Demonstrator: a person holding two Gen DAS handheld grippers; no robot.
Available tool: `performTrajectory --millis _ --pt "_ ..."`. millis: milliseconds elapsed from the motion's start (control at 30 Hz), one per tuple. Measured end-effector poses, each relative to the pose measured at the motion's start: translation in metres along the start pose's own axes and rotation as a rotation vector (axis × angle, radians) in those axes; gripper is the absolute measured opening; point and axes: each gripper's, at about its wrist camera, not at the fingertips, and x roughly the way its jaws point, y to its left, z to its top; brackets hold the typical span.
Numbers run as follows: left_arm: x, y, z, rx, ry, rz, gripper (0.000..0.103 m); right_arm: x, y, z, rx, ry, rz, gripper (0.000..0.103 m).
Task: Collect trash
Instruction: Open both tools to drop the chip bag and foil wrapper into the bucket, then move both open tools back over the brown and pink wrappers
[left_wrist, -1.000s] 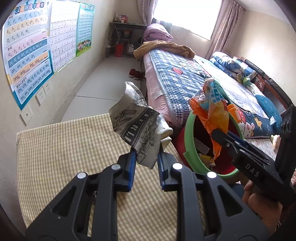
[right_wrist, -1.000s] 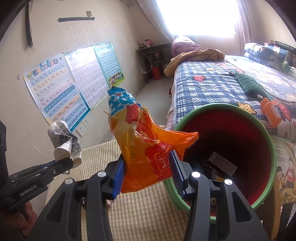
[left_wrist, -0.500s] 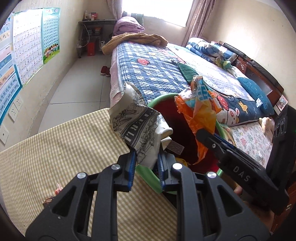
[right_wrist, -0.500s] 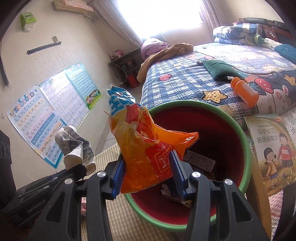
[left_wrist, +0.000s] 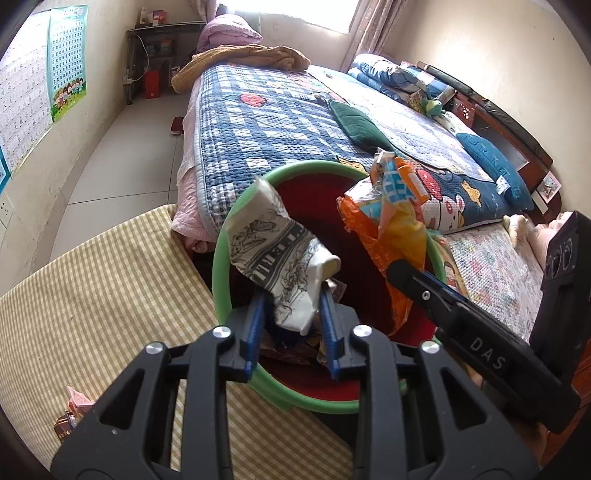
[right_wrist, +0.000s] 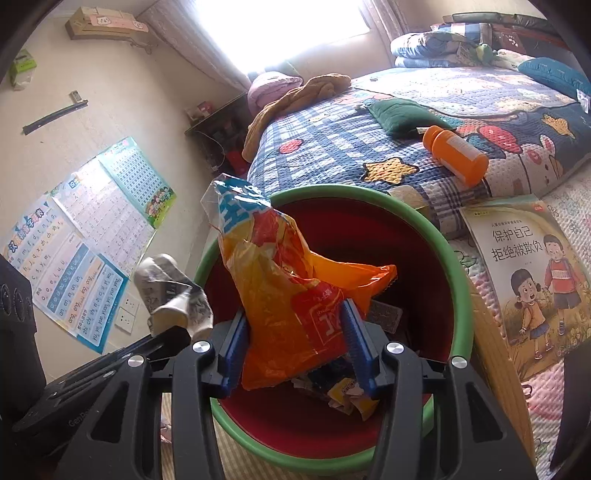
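Observation:
A red bin with a green rim (left_wrist: 221, 254) stands beside the checked table; it also shows in the right wrist view (right_wrist: 458, 280), with several wrappers lying inside. My left gripper (left_wrist: 293, 321) is shut on a crumpled black-and-white printed paper (left_wrist: 280, 254) and holds it above the bin's mouth. My right gripper (right_wrist: 295, 343) is shut on an orange and yellow snack bag (right_wrist: 284, 295), also above the bin. The bag shows in the left wrist view (left_wrist: 391, 229), and the paper in the right wrist view (right_wrist: 173, 291).
A yellow checked tablecloth (left_wrist: 92, 295) covers the table at left, with small wrappers (left_wrist: 74, 410) near its front edge. A bed with a blue quilt (left_wrist: 266, 122) lies behind the bin. An orange bottle (right_wrist: 456, 155) and a children's book (right_wrist: 528, 269) lie on the bed.
Both grippers have moved from over the table toward the bin, carrying the paper and the snack bag. Both pieces now hang over the bin's open mouth.

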Motion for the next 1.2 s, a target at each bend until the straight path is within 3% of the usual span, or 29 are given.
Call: performTrajectory --millis 100,167,233,300,467,633,833,1200 --pt "0.005 0.0 -0.001 -0.003 0.001 -0.003 0.049 -0.001 0.0 0.001 -0.001 -0.012 -0.005 0.062" --pt "0.003 0.003 -0.002 -0.015 -0.009 0.007 0.056 -0.001 0.0 0.001 -0.003 -0.019 -0.013 0.064" --pt "-0.002 0.009 -0.003 -0.032 -0.024 0.021 0.07 0.0 0.0 0.001 -0.004 -0.022 -0.021 0.073" --pt "-0.009 0.016 -0.005 -0.042 -0.044 0.041 0.077 -0.001 0.001 0.001 -0.008 -0.028 -0.03 0.076" --pt "-0.027 0.037 -0.009 -0.093 -0.064 0.081 0.082 0.0 0.01 0.0 -0.05 -0.035 -0.051 0.08" --pt "-0.053 0.059 -0.021 -0.134 -0.098 0.135 0.095 0.0 0.027 -0.006 -0.107 -0.04 -0.037 0.09" --pt "-0.087 0.094 -0.045 -0.216 -0.121 0.203 0.097 0.004 0.066 -0.022 -0.216 -0.012 0.021 0.096" --pt "-0.148 0.147 -0.098 -0.343 -0.14 0.313 0.097 0.012 0.126 -0.06 -0.389 0.057 0.111 0.096"
